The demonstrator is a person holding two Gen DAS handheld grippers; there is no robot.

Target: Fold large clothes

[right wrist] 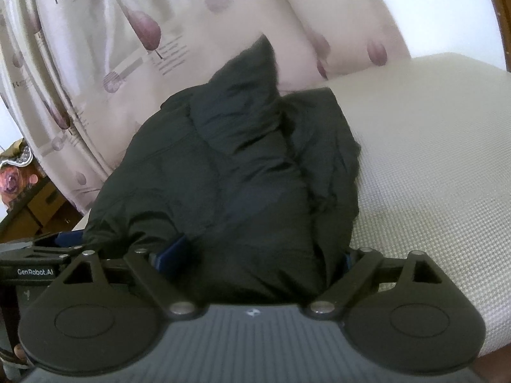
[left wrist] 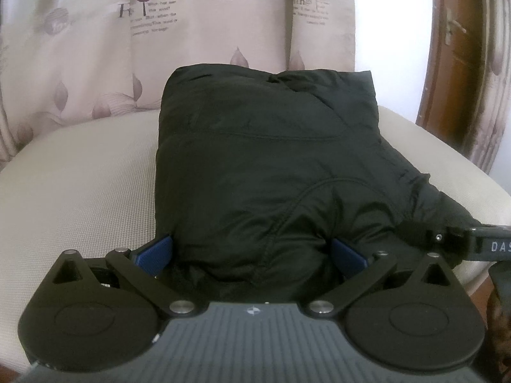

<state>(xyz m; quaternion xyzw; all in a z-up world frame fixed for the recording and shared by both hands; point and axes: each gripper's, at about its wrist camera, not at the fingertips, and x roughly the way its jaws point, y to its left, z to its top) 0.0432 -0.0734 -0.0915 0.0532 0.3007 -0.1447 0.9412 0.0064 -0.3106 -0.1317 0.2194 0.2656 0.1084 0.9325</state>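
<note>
A black padded jacket (left wrist: 265, 159) lies folded into a thick bundle on a cream cushioned seat (left wrist: 80, 185). My left gripper (left wrist: 252, 252) is at the bundle's near edge, its blue pads (left wrist: 158, 250) pressed on either side of a thick fold of jacket. The right gripper's body (left wrist: 485, 245) shows at the right edge of the left wrist view. In the right wrist view the jacket (right wrist: 239, 175) fills the middle, and my right gripper (right wrist: 258, 255) holds another thick fold of it between its fingers. The left gripper (right wrist: 35, 255) shows at the left there.
A cream curtain (left wrist: 143, 32) with purple leaf prints hangs behind the seat. A brown wooden door (left wrist: 453, 48) stands at the right. Cardboard boxes and floral cloth (right wrist: 22, 185) lie beyond the seat's left side. Bare seat (right wrist: 431, 159) lies right of the jacket.
</note>
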